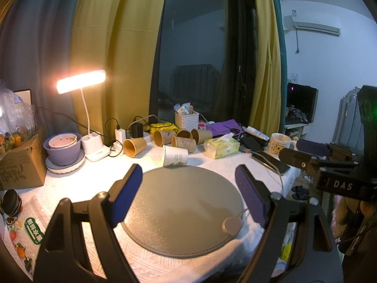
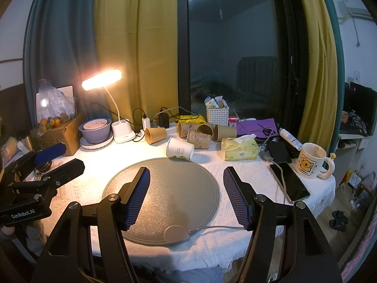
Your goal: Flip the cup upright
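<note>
A white paper cup (image 1: 174,156) lies on its side at the far edge of the round grey mat (image 1: 183,212), mouth to the left; it also shows in the right wrist view (image 2: 179,149). Several brown paper cups (image 1: 134,147) lie on their sides behind it, also seen in the right wrist view (image 2: 155,135). My left gripper (image 1: 188,176) is open and empty above the mat, well short of the white cup. My right gripper (image 2: 186,176) is open and empty over the mat (image 2: 165,193), also short of the cup.
A lit desk lamp (image 1: 81,84), purple bowls (image 1: 62,148), a cardboard box (image 1: 21,162), a tissue pack (image 2: 239,149), a phone (image 2: 288,184) and a bear mug (image 2: 311,160) ring the white-clothed table. A puck with a cable (image 2: 176,234) lies on the mat's near edge.
</note>
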Demonstrator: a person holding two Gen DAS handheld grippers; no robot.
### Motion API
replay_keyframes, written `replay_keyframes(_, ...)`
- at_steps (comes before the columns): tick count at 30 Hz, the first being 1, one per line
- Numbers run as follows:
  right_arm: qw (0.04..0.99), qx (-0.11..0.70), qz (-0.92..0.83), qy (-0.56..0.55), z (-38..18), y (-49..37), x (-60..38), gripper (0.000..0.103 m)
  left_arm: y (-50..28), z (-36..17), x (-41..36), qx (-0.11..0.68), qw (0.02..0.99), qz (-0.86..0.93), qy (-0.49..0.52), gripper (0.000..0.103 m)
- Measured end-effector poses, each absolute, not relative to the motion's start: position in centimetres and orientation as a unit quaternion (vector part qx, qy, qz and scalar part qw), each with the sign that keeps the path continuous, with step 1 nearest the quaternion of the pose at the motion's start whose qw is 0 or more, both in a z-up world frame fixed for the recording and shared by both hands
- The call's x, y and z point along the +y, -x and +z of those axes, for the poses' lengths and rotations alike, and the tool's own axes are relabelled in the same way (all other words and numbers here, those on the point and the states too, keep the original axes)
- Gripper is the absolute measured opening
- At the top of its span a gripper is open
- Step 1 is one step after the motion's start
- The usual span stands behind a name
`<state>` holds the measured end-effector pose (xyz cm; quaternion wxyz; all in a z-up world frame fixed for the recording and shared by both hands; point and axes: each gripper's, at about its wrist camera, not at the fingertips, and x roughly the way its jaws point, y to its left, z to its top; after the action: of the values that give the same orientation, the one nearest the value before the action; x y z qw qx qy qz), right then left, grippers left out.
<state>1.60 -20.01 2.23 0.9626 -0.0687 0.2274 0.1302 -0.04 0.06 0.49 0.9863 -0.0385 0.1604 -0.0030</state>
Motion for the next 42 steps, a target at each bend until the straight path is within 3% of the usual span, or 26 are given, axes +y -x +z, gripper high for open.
replay_keyframes(42,0.962,0.228,0.13,0.07,2.5,-1.7,-19.9,0.068,-0.4,-0.6,-1.1,0.159,0.987,-0.009,0.039,0.082)
